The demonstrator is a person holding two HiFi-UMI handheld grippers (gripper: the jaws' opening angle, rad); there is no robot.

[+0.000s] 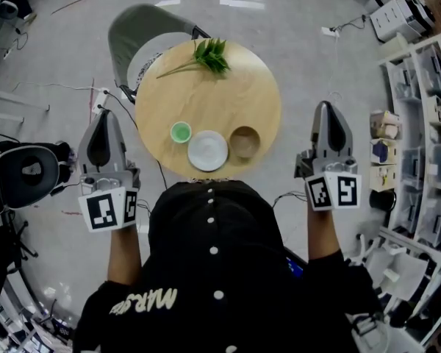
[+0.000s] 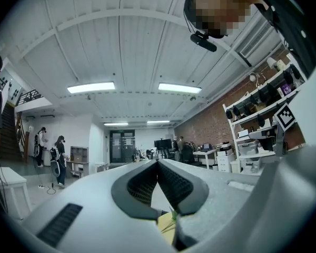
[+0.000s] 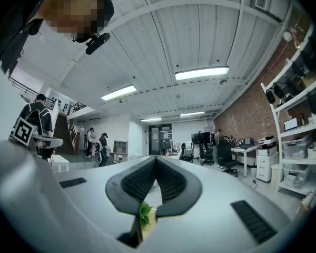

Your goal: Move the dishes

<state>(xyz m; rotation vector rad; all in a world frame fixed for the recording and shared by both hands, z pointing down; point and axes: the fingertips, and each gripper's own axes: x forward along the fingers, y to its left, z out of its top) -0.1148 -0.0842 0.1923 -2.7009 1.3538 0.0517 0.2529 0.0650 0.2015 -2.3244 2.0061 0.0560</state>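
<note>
1. Dishes lie just ahead of two raised tools: the left gripper (image 1: 104, 118) is off the table's (image 1: 220, 101) left edge and the right gripper (image 1: 328, 109) off its right edge. Both are clenched on nothing and point level.
2. Along the table's near edge stand a green cup (image 1: 181, 132), a white plate (image 1: 207, 150) and a brown bowl (image 1: 245, 142), close together.
3. This row fits dishes either awaiting a move or already set down. For any pickup, I judge the jaws should part before they reach a rim. Take the end dishes from the outside so the neighbours aren't knocked.
4. At the table's far edge lies a leafy sprig (image 1: 209, 55). A grey chair (image 1: 143, 31) stands beyond it.
</note>
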